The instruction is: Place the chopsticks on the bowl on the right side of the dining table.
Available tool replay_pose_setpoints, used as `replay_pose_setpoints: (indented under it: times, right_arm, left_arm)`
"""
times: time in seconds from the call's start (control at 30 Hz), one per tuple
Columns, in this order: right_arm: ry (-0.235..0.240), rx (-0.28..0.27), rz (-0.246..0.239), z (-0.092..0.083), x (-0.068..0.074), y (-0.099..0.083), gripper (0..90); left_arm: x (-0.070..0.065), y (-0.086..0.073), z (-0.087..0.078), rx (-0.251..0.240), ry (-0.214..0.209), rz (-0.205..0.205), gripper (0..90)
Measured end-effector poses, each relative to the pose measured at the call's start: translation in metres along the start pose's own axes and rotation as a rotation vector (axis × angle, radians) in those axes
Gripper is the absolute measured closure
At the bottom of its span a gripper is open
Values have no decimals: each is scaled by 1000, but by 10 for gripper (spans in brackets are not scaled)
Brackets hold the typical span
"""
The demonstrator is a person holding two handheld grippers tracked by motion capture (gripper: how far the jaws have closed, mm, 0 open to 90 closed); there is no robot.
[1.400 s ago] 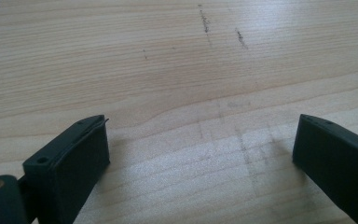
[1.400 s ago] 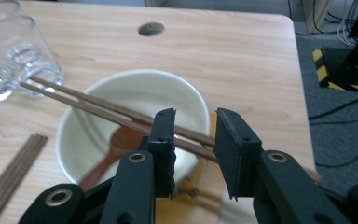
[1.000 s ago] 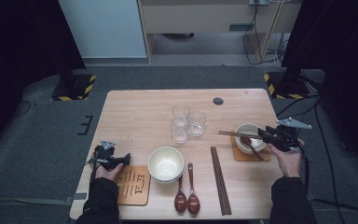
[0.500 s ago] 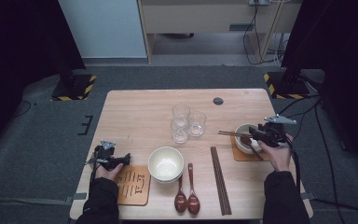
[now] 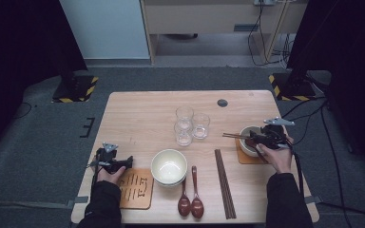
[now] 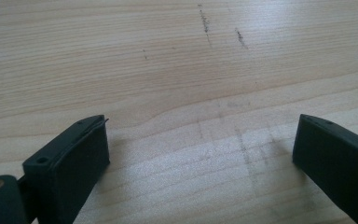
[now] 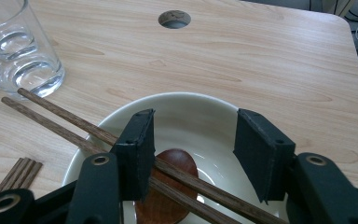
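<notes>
My right gripper (image 7: 193, 154) (image 5: 256, 139) stands open over a cream bowl (image 7: 200, 109) (image 5: 245, 134) on a brown coaster (image 5: 247, 156) at the table's right. A pair of brown chopsticks (image 7: 60, 119) (image 5: 232, 137) lies across the bowl's rim, running under the left jaw and through the gap between the jaws. In the bowl lies a brown spoon (image 7: 170, 184). My left gripper (image 6: 200, 154) (image 5: 128, 162) is open just above bare wood near the table's front left, with nothing between its jaws.
A second cream bowl (image 5: 169, 166) sits front centre beside a patterned coaster (image 5: 135, 187). Two brown spoons (image 5: 190, 199) and more chopsticks (image 5: 224, 183) lie near the front edge. Three clear glasses (image 5: 190, 124) (image 7: 25, 51) stand mid-table. A cable hole (image 5: 222, 102) (image 7: 174, 19) lies farther back.
My right gripper has moved left, from beside the right bowl to over it and the chopsticks. The left gripper has stayed where it was.
</notes>
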State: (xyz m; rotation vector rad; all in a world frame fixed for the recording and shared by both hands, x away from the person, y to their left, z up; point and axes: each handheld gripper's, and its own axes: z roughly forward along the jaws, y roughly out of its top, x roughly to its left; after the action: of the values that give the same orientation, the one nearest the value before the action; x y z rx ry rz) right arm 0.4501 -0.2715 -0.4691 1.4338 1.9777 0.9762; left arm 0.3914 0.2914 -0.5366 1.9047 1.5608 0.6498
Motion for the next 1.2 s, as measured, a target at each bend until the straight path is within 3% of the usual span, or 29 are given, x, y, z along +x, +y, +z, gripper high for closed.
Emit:
replay_pose_setpoints:
  times: [0.67, 0.87, 1.2]
  right_arm:
    - [46, 41, -25, 0, 2, 0, 506]
    - [54, 18, -27, -4, 3, 1, 494]
    - [55, -41, -25, -24, 3, 0, 514]
  left_arm:
    - [0, 0, 0, 0, 0, 0, 26]
    - [0, 0, 0, 0, 0, 0, 26]
    - [0, 0, 0, 0, 0, 0, 26]
